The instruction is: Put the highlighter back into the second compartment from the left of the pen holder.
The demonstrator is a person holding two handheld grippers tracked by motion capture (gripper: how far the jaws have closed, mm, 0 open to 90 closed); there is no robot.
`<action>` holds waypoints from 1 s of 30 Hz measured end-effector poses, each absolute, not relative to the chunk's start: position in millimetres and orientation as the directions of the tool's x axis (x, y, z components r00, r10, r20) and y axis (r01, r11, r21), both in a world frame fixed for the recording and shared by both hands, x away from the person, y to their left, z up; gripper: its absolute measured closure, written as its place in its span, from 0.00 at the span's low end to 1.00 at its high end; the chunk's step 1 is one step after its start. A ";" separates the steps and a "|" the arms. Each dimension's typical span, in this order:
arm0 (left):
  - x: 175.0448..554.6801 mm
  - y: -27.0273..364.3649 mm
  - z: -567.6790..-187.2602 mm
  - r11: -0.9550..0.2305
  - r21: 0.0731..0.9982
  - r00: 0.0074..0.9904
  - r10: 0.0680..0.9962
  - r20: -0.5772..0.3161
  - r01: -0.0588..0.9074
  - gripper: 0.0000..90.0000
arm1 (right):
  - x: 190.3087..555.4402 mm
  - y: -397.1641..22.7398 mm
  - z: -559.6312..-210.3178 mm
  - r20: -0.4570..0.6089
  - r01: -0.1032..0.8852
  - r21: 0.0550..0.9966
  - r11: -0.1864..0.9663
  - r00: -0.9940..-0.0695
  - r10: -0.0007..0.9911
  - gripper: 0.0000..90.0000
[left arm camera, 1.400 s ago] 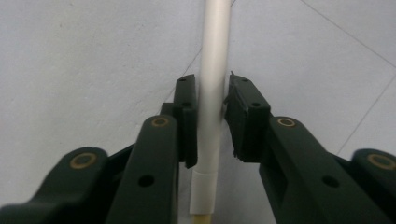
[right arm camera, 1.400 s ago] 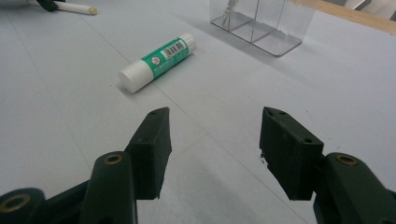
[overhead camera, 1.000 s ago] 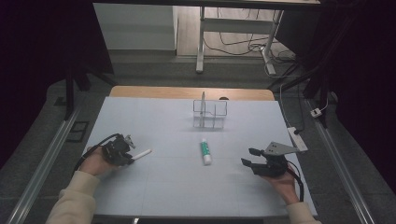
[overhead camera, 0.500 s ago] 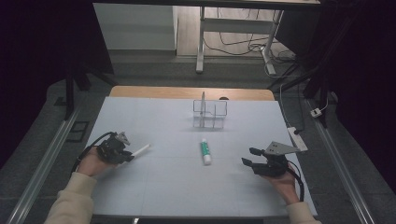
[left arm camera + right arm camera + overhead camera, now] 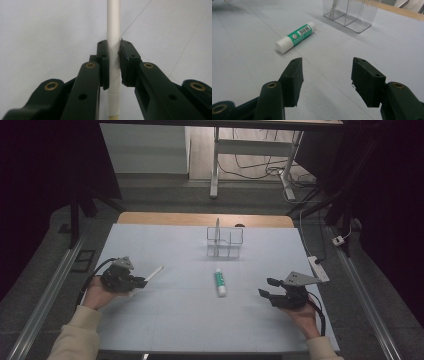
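Our left gripper [image 5: 131,281] is clamped on a white stick [image 5: 113,37] partway along its length, so most of it juts forward over the worktop [image 5: 170,320], presumably to leave the far end free for placing. Our right gripper [image 5: 325,75] rests with jaws apart, empty, aimed toward the green glue stick [image 5: 219,282] lying mid-worktop, just before the clear organizer [image 5: 225,241] at the back.
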State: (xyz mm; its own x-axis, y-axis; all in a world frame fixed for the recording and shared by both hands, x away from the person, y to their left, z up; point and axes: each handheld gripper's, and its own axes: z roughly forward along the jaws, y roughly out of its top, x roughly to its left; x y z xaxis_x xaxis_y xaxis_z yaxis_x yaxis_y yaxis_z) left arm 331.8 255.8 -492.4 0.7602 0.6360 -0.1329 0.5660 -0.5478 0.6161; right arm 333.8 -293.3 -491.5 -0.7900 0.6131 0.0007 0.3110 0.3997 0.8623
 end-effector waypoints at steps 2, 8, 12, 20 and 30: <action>329.9 254.1 -489.0 -0.530 0.640 0.765 0.627 -0.146 0.556 0.88 | 333.5 -292.9 -491.4 0.003 0.311 0.864 0.396 -0.789 0.614 0.46; 327.1 248.8 -483.7 -0.506 0.678 0.768 0.625 -0.138 0.533 0.87 | 333.4 -291.7 -491.1 0.013 0.314 0.869 0.382 -0.787 0.616 0.45; 326.6 245.3 -483.4 -0.489 0.696 0.767 0.627 -0.140 0.526 0.87 | 333.1 -290.2 -489.1 0.029 0.317 0.874 0.368 -0.790 0.612 0.45; 324.6 233.9 -478.7 -0.473 0.734 0.784 0.607 -0.129 0.488 0.88 | 332.7 -286.3 -487.7 0.029 0.315 0.877 0.364 -0.790 0.613 0.44; 325.9 207.3 -471.1 -0.484 0.756 0.819 0.561 -0.118 0.440 0.87 | 330.0 -275.2 -484.8 0.023 0.302 0.882 0.363 -0.796 0.605 0.44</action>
State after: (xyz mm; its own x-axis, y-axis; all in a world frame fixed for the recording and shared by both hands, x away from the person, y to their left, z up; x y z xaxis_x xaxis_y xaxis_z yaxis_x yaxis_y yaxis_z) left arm 325.9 207.3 -471.1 0.8194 0.5609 -0.1181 0.4403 -0.4840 0.7563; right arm 330.0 -275.2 -484.8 -0.7959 0.6049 0.0231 0.3016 0.3631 0.8816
